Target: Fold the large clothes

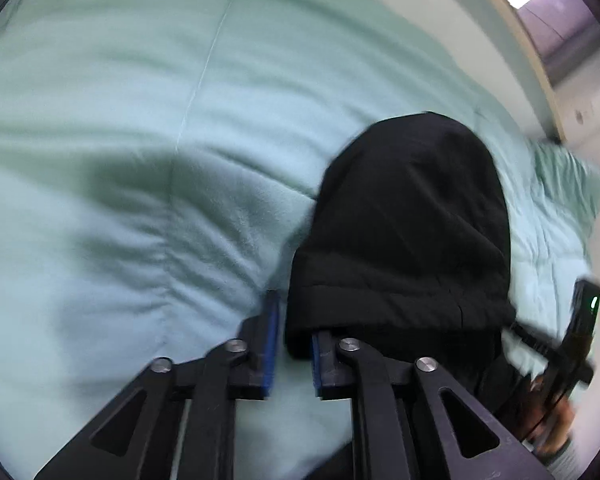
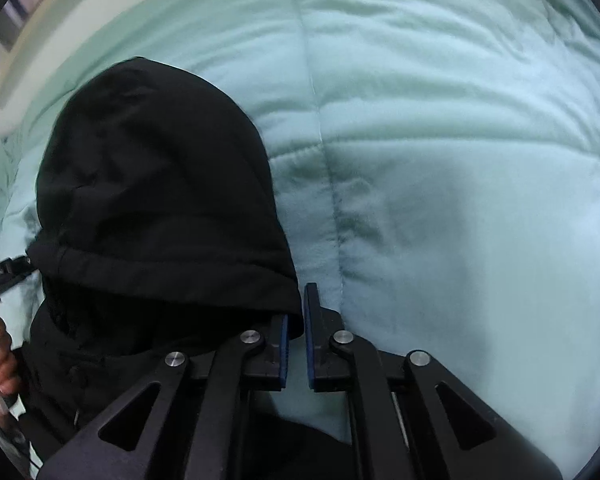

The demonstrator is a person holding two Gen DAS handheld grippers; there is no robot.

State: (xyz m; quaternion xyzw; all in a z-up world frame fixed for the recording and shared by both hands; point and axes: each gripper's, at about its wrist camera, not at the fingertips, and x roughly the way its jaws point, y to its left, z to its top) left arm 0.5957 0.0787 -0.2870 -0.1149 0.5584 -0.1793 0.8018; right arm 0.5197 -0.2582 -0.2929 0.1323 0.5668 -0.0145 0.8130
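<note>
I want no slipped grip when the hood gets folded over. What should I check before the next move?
1. Hood spread flat on the quilt: ok.
2. Left hand-held gripper gripping the hood's rim: not ok; pads stand apart, rim drapes over one finger.
3. Right hand-held gripper pinching the rim: cannot tell; jaws are shut, rim covers one tip.
4. Quilt beyond the hood free of other things: ok.
5. Garment body smoothed: cannot tell; mostly out of view.
</note>
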